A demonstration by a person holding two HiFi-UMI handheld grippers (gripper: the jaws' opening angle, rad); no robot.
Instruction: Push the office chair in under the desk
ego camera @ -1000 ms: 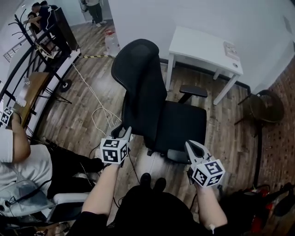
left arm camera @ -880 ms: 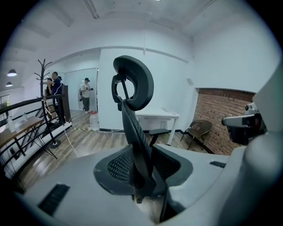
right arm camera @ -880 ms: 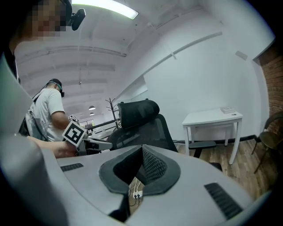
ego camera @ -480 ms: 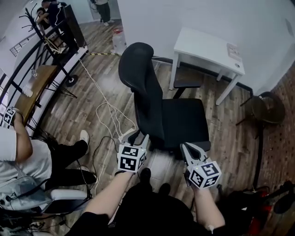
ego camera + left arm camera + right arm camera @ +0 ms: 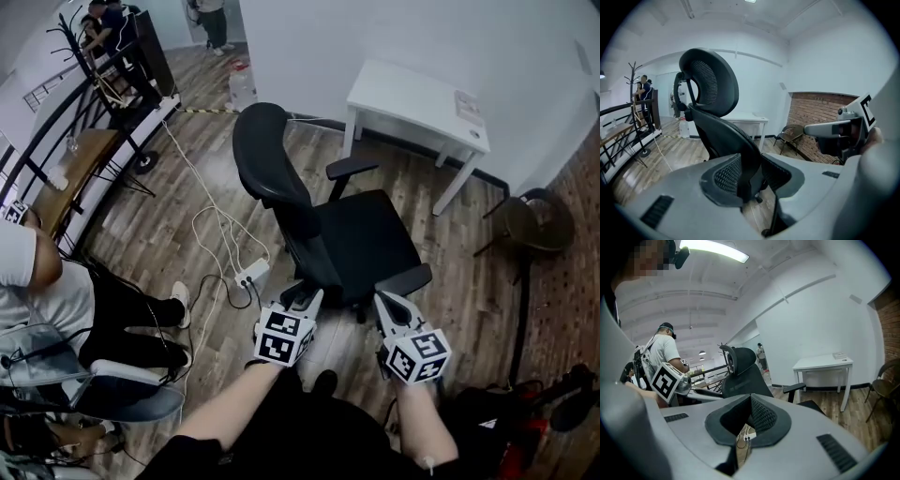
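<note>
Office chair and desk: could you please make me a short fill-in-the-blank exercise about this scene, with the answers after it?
1. The office chair is ___ in colour.
2. The desk beside the wall is ___ in colour.
3. The jaws of the right gripper are ___, with nothing between them.
4. On the wooden floor, left of the chair in the head view, lies a white power ___.

Missing words: black; white; shut; strip
</note>
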